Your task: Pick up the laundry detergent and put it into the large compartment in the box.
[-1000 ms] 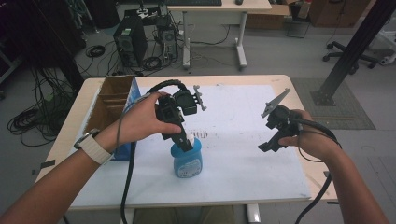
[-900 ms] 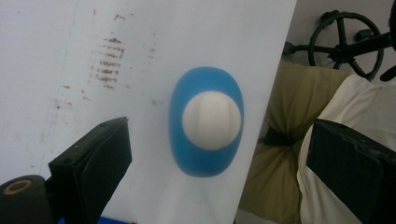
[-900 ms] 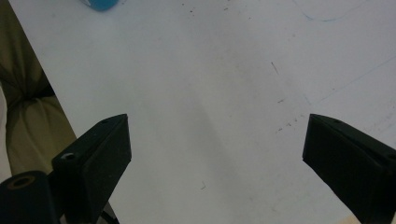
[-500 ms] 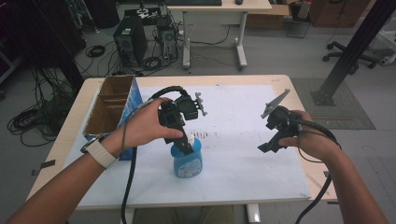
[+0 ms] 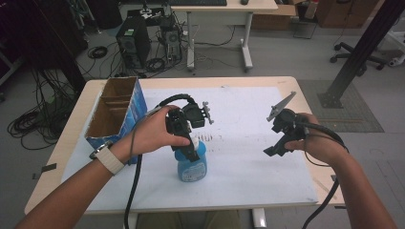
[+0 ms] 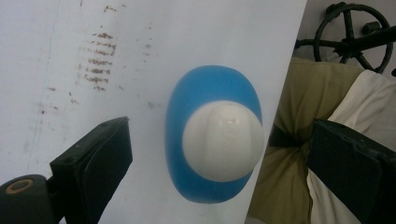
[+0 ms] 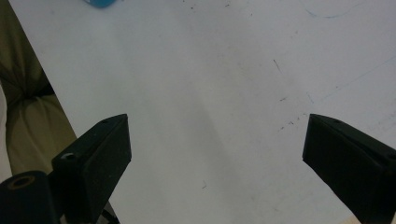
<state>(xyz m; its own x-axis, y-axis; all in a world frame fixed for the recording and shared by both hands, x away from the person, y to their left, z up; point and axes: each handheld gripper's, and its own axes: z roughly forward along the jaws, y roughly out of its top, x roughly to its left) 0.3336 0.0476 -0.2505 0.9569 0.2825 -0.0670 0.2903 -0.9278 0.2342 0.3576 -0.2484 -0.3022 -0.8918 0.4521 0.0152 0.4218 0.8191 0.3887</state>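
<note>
Change: your left tongs (image 5: 191, 151) have drifted slightly toward frame centre, spread above the blue bottle (image 6: 212, 135).
Bottle: standing lower-centre on the bench (image 5: 248, 176), ungrasped.
Right tongs (image 5: 277, 145): spread, idle.
Meaning: grasp looks imminent.

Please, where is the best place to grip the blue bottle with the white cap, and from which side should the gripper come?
Probably at the white cap, from straight above. The blue bottle stands upright on the white sheet, and the open left gripper already looks down with a jaw on each side of its round top.
</note>
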